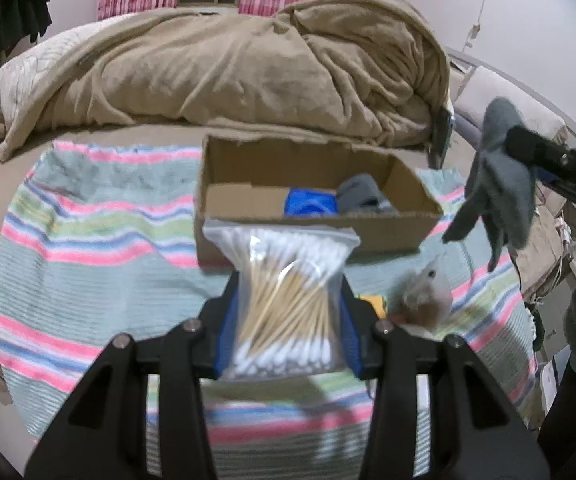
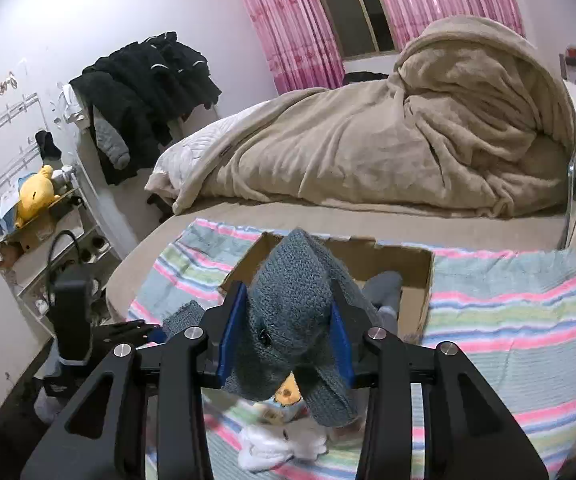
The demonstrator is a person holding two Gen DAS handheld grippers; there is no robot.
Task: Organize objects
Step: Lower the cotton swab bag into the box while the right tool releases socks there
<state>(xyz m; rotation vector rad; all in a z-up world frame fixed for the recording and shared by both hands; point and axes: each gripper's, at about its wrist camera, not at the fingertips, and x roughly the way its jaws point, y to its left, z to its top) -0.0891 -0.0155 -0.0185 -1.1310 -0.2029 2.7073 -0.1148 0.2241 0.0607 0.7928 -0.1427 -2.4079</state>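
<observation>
My left gripper (image 1: 288, 320) is shut on a clear bag of cotton swabs (image 1: 284, 300), held above the striped towel (image 1: 88, 240) just in front of the open cardboard box (image 1: 316, 196). The box holds a blue item (image 1: 308, 202) and a grey item (image 1: 362, 192). My right gripper (image 2: 286, 336) is shut on a grey knit glove (image 2: 288, 312), held above the box (image 2: 416, 276). That glove (image 1: 496, 184) and gripper also show in the left wrist view, to the right of the box.
A small bag with brown contents (image 1: 424, 296) and a yellow item (image 1: 372, 304) lie on the towel right of my left gripper. White cloth (image 2: 280, 444) lies under my right gripper. A tan blanket (image 1: 248, 68) is piled behind the box. A shelf (image 2: 36, 236) stands left of the bed.
</observation>
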